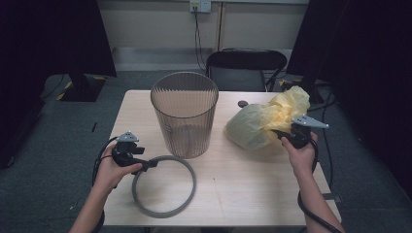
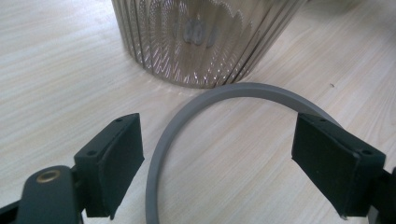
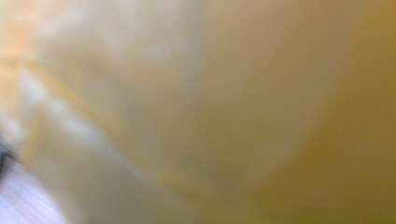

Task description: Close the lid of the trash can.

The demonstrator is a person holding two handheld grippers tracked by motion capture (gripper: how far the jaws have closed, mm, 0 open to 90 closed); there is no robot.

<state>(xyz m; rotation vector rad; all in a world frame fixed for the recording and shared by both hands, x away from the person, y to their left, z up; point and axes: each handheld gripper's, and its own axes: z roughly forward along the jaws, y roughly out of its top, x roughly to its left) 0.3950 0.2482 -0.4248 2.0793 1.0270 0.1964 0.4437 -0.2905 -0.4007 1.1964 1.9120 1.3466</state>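
Note:
A grey ring (image 1: pixel 163 214) lies flat on the wooden table (image 1: pixel 248 194), in front of a ribbed, see-through waste bin (image 1: pixel 184 116). My left gripper (image 1: pixel 150 162) is at the ring's near-left edge. In the left gripper view it (image 2: pixel 219 135) stands open, and the ring's arc (image 2: pixel 233 89) passes between the two pads without touching either. The bin (image 2: pixel 201 42) stands just beyond. At the right, my right gripper (image 1: pixel 291 135) is pushed into a crumpled yellow plastic bag (image 1: pixel 250 126). The blurred bag (image 3: pixel 210 112) covers the lens and hides the jaws.
A small dark round object (image 1: pixel 242 103) lies on the table behind the bag. A black chair (image 1: pixel 245 68) stands behind the table's far edge. Dark screens (image 1: pixel 58 34) flank the table, and cables run along the floor.

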